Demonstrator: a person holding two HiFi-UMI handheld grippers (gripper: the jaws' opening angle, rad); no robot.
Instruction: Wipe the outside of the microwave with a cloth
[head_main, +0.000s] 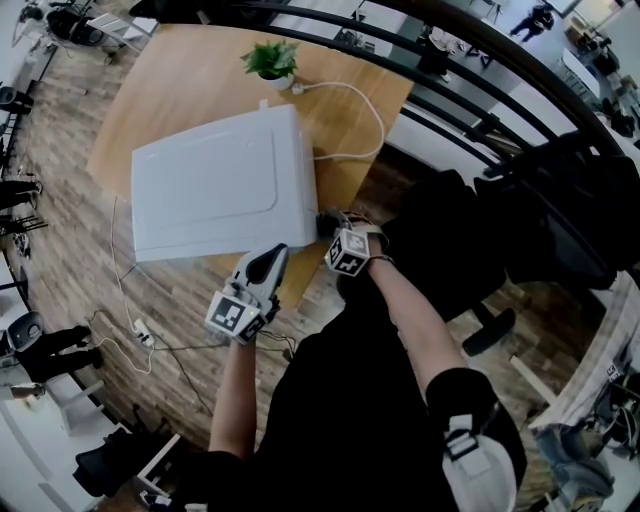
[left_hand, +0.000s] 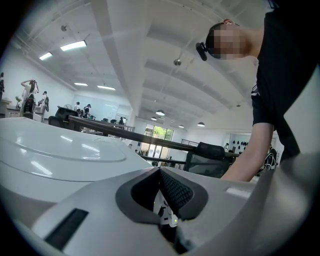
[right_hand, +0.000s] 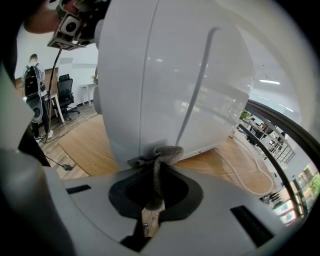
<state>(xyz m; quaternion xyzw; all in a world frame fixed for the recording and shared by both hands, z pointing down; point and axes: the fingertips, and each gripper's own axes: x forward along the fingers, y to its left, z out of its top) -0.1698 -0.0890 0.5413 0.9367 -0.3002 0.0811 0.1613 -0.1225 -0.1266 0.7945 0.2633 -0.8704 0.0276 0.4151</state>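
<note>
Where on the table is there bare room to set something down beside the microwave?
The widest bare wood of the table lies beyond the microwave, left of the potted plant. A narrower patch sits right of the microwave, inside the white cord's loop. The near corner is crowded: the left gripper and the right gripper, shut on the cloth, meet there.

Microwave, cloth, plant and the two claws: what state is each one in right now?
microwave: standing on the wooden table.
cloth: bunched, pinched in the right claw, touching the microwave's lower edge.
right claw: shut on the cloth.
left claw: shut, empty, beside the microwave.
potted plant: upright on the wooden table.
white cable: lying in a loose loop on the wooden table.
</note>
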